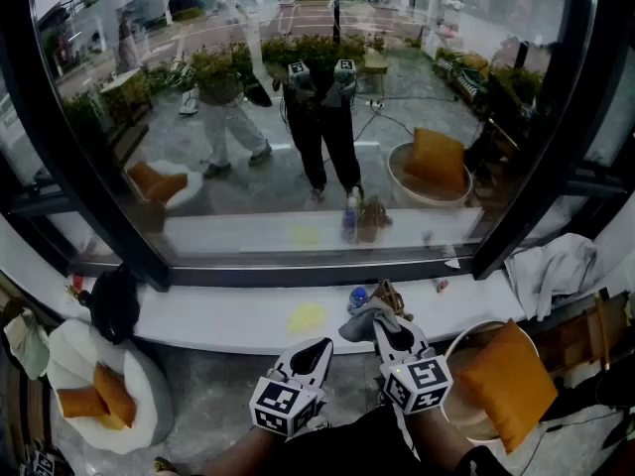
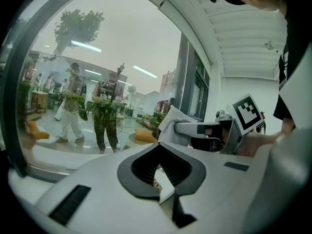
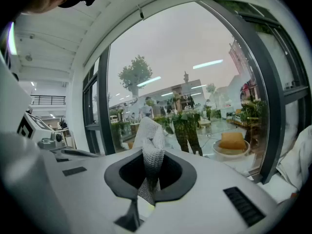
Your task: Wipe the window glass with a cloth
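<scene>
Right tongs [image 1: 385, 327]: clamped on cloth [image 1: 361, 319], lower centre.
Left tongs [image 1: 319, 349]: closed, empty.
Advice: raise to window glass [image 1: 417, 87]; press cloth flat, overlapping strokes.

Grey cloth [image 1: 363, 318] in right tool [image 1: 390, 333], low before window glass [image 1: 298, 117]

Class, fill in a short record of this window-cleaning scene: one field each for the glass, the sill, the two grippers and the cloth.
Window glass: large dark-framed pane, full of reflections
Sill: white; a flat yellow item and a blue-capped bottle lie on it
Left gripper: jaws together, nothing between them
Right gripper: jaws shut on the cloth
Cloth: grey-white, bunched, above the sill, seemingly short of the glass
</scene>
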{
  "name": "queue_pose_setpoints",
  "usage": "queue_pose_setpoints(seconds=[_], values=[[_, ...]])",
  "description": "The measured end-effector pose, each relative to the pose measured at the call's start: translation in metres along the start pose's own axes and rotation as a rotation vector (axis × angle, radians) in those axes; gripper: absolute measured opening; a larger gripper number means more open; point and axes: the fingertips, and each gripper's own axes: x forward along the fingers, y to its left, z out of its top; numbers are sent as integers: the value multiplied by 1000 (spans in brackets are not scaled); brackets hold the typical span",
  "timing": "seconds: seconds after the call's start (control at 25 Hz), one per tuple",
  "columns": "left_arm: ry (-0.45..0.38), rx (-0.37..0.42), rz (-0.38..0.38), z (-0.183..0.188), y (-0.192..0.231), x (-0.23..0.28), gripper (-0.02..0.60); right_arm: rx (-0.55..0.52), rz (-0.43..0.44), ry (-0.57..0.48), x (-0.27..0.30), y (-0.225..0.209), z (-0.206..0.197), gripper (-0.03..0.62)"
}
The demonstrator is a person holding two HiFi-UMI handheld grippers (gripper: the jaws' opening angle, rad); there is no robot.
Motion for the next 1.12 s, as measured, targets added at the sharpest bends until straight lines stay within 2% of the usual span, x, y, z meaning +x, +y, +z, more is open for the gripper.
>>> queue_pose_setpoints(seconds=[0.4, 1.12], values=[[-3, -6, -2, -1, 4, -1, 8, 23, 0, -18, 3, 2, 0, 41], [-17, -8, 20, 6, 18, 4, 8, -8, 9, -47, 19, 2, 20, 41]])
